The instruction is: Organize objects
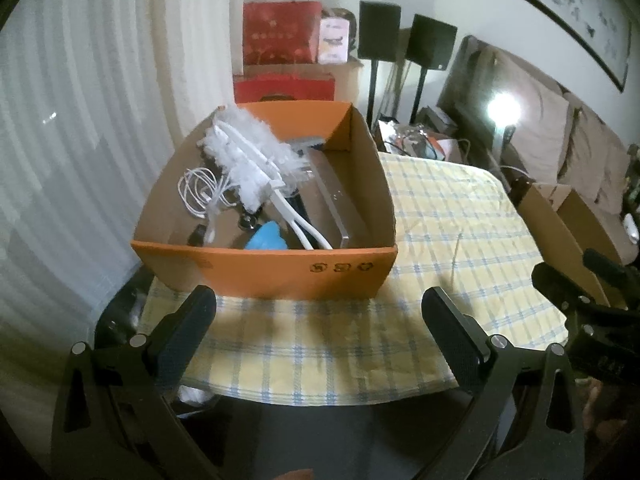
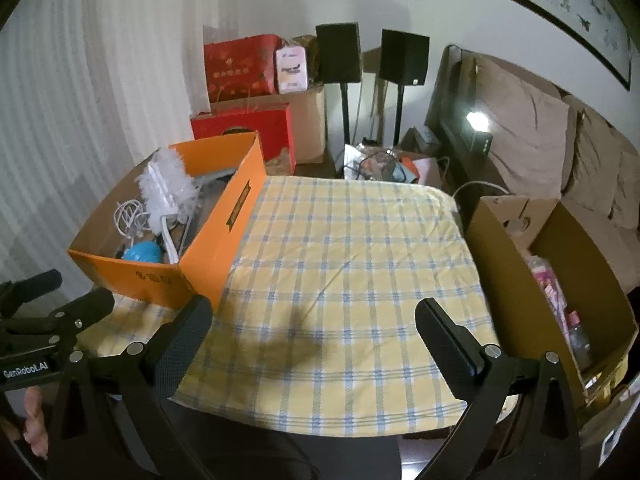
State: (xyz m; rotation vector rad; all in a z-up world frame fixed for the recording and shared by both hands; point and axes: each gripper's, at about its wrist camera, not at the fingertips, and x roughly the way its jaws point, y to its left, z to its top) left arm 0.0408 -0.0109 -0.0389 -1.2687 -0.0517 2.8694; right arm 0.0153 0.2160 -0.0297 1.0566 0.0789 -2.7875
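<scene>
One tabletop [image 2: 352,280], covered in yellow cloth with blue check, bare across the middle.

Two cardboard boxes. One brown box [image 2: 520,280] off the right edge of the tabletop, open top, pink packaging and a clear bottle visible inside. One orange box [image 1: 256,268] on the left part of the tabletop, open top, plain brown inside, three dark stamped marks on the near wall, dark label on the long right wall.

Inside orange box, counted:
- one white fluffy duster [image 1: 248,156], head leaning on the far-left wall, white forked handle running toward the near wall
- one flat grey-silver slab [image 1: 336,208] along the right wall, kind unclear
- one coil of white cable [image 1: 200,192] on the left side, just beside the duster head
- one blue rounded item [image 1: 268,238] against the near wall, partly hidden by it
- a few small dark items under the duster, too hidden to name

Two grippers, both hovering over the near edge of the tabletop, holding nothing. Left gripper [image 1: 320,320] facing the near wall of the orange box, fingers [image 1: 192,320] spread wide, close to the box but not touching. Right gripper [image 2: 314,328] over bare cloth, right of the orange box, fingers [image 2: 444,336] spread wide as well.

Behind the tabletop: two black speakers [image 2: 338,52] on stands, two red gift bags [image 2: 240,64], one sofa [image 2: 540,128] with brown cushions at right.
</scene>
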